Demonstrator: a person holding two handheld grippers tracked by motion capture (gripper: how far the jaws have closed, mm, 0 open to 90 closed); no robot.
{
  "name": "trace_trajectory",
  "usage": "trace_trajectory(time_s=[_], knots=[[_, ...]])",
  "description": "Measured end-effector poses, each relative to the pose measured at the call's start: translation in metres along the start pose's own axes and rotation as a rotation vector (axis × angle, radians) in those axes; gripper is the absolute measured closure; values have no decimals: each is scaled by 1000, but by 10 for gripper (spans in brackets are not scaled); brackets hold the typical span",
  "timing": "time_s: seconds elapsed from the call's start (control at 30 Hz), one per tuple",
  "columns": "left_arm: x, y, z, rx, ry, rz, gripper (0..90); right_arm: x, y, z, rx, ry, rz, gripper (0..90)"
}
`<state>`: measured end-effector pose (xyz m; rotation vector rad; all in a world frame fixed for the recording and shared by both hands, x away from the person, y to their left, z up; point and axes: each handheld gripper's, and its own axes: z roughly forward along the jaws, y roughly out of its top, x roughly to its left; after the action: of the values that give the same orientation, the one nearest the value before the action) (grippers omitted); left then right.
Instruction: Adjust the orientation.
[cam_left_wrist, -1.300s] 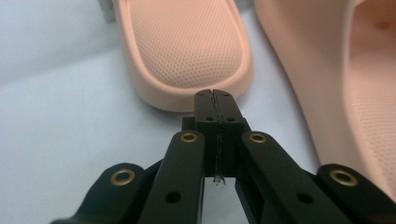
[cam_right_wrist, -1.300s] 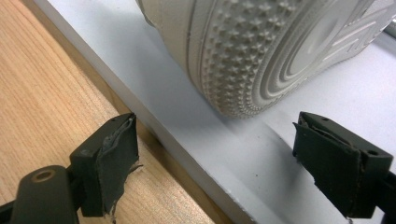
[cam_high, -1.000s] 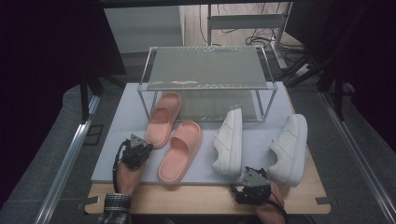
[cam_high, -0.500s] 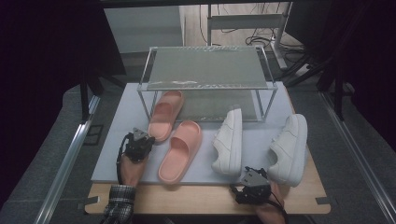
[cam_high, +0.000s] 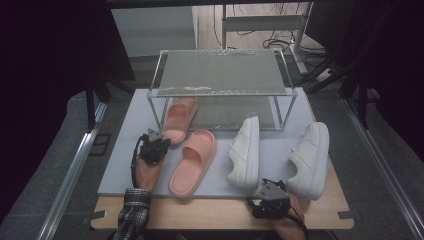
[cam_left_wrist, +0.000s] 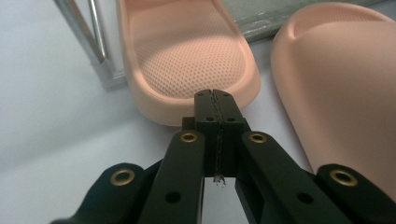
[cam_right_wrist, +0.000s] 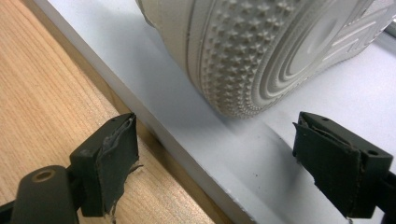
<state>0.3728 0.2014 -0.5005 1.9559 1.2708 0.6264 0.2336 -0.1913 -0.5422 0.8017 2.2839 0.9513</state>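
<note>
The left tongs (cam_left_wrist: 215, 95) are pressed tight together with nothing between them, their tips hovering just beside the heel of the far slide (cam_left_wrist: 187, 60), which is lying with its toe end under the rack (cam_high: 220, 75) on the grey mat (cam_high: 125, 165); the near slide (cam_high: 194, 162) is lying just beside it, farther out on the mat. The slide looks like moulded foam, so it is probably light, springy and a little grippy rather than slick, and nothing about it seems fragile. Its raised heel rim, or the side wall next to the dimpled footbed, looks like the best place to pinch, since the broad strap may just fold and slip out; the tongs would need to spread first. The right tongs (cam_right_wrist: 233, 158) are standing wide, straddling the mat edge where it meets the wooden worktop (cam_high: 210, 215), close to the studded sole of the right sneaker (cam_right_wrist: 280, 46), which is tipped on its side. The left sneaker (cam_high: 246, 152) is also lying on its side, apart from its mate. The sneakers look stiffer and heavier; a heel collar would likely suit. The rack's top shelf is carrying nothing, and its lower level is holding the toe of the far slide alone
</note>
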Motion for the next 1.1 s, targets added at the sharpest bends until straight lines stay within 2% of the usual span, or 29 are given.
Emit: trace_trajectory(time_s=[0.27, 0.73, 1.1], knots=[[-1, 9, 11, 10, -6, 4, 900, 0, 0, 0, -2, 0, 0, 147], [4, 22, 28, 13, -4, -35, 900, 0, 0, 0, -1, 1, 2, 147], [3, 30, 39, 25, 28, 0, 900, 0, 0, 0, -1, 3, 2, 147]])
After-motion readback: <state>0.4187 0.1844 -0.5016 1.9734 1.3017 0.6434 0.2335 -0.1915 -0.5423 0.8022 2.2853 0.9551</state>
